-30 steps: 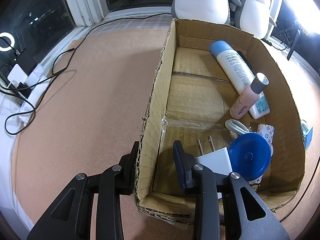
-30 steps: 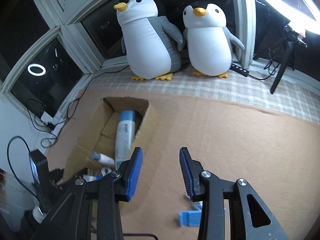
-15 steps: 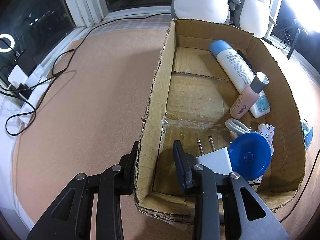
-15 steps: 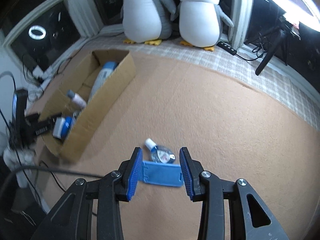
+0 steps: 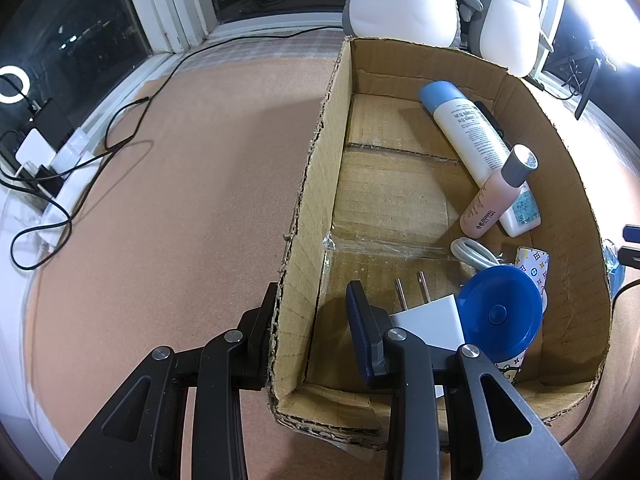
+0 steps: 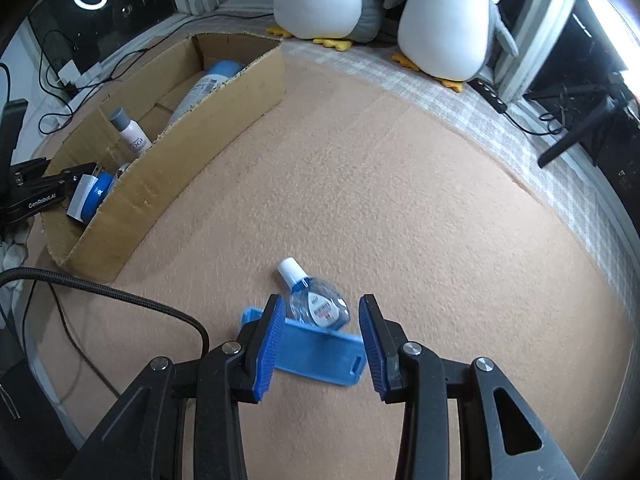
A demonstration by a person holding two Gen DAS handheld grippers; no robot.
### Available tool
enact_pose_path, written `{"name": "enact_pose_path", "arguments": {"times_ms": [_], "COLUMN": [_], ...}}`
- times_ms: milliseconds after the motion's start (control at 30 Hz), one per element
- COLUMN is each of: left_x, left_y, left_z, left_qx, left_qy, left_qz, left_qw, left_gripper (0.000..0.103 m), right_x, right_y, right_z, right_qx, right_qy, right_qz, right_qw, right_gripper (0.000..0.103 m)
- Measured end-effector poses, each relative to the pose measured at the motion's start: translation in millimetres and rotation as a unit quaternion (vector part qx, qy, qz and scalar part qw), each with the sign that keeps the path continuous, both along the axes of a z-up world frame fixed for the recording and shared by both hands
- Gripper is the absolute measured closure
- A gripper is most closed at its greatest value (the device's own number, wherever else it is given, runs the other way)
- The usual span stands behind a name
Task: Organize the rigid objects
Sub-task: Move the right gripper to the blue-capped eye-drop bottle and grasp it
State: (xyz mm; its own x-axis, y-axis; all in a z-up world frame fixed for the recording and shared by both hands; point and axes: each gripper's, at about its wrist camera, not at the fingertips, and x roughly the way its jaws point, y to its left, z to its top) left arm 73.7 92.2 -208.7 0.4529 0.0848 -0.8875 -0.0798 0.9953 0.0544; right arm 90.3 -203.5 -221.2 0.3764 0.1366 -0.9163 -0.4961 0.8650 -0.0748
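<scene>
Cardboard box [image 5: 304, 216] wall pinched by left tool [image 5: 310, 320] | right tool [image 6: 322, 340] spread over blue tag [image 6: 320, 354], bottle [image 6: 316, 300] beside

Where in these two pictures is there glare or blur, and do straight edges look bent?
Left wrist view: white glare burns out the top right corner; the cardboard box looks sharp, but its walls bow from the fisheye lens. Right wrist view: similar glare at top right; the blue flat case is slightly smeared, and the small clear bottle reads fairly sharp.
</scene>
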Motion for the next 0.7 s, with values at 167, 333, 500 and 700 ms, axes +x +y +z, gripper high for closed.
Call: {"name": "enact_pose_path", "arguments": {"times_ms": [167, 333, 500, 700], "left_x": [-0.2, -0.1, -0.2, -0.1], "left_y": [0.4, 0.3, -0.1, -0.1], "left_z": [-0.2, -0.3, -0.8, -0.7], "left_qx": [-0.001, -0.001, 0.000, 0.000], "left_qy": [0.000, 0.000, 0.001, 0.000], "left_qz": [0.000, 0.000, 0.000, 0.000], "left_qw": [1.0000, 1.0000, 1.0000, 1.0000], "left_gripper": [0.072, 0.072, 0.072, 0.072], "right_x": [11.2, 13.3, 12.3, 6.3], "right_y": [7.3, 10.1, 9.9, 11.0], "right_z": [-8.8, -13.4, -16.4, -23.2], "right_qx": [-0.015, -0.030, -0.037, -0.049], "right_qy": [0.011, 0.011, 0.014, 0.025], "right_qz": [0.007, 0.017, 0.023, 0.034], "right_qw": [1.000, 0.999, 0.999, 0.998], "right_gripper": [0.068, 0.068, 0.068, 0.068]}}
